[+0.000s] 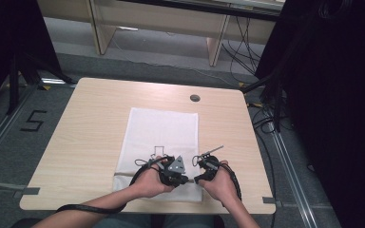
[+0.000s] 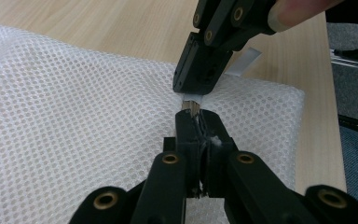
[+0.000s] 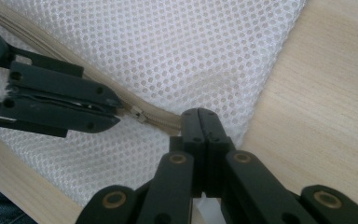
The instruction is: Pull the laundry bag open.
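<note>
Left claw (image 3: 114, 111) clamps the zipper pull (image 3: 137, 115), right claw (image 3: 200, 122) pinches the mesh laundry bag's (image 1: 161, 128) zipper end — a skewed tug could jam it.

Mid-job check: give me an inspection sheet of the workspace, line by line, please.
Surface: light wooden table, with a round grommet at the far side.
Job's things: white mesh bag lying flat; beige zipper along its near edge, slider near the corner.
Clutter: nothing seen.
Grippers: left gripper shut on the zipper pull; right gripper shut on the zipper end.
Cables: black cable trailing along the left forearm.
Surroundings: wooden furniture legs, floor cables, black curtain.
</note>
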The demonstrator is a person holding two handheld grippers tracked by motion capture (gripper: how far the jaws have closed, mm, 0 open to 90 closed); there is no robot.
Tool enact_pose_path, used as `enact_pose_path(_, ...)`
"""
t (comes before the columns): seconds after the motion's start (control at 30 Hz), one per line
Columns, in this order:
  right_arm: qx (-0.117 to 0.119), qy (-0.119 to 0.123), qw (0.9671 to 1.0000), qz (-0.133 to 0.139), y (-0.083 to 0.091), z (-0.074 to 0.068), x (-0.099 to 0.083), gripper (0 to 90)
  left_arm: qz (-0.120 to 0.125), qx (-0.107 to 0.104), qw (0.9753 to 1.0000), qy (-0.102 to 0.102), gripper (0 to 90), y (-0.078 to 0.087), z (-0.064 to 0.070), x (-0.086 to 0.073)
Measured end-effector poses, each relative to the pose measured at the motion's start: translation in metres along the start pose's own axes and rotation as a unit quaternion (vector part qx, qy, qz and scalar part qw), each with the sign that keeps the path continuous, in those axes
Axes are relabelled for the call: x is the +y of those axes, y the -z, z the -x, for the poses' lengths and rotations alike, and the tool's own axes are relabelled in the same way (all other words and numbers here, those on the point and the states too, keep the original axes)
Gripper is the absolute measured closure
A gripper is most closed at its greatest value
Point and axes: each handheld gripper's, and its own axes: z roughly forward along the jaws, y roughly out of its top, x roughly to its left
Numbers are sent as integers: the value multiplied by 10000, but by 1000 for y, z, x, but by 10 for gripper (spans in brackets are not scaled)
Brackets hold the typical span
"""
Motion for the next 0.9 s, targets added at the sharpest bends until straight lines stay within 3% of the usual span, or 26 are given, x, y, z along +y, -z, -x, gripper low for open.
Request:
enact_pose_path(0.5, 42, 108, 9999, 20, -1, 2, 1, 900, -28, 20, 10000, -1, 873, 9, -1, -2)
enact_pose_path(0.9, 2, 13, 10000, -7, 0, 0, 0, 900, -27, 15, 10000, 12, 873, 14, -3, -4)
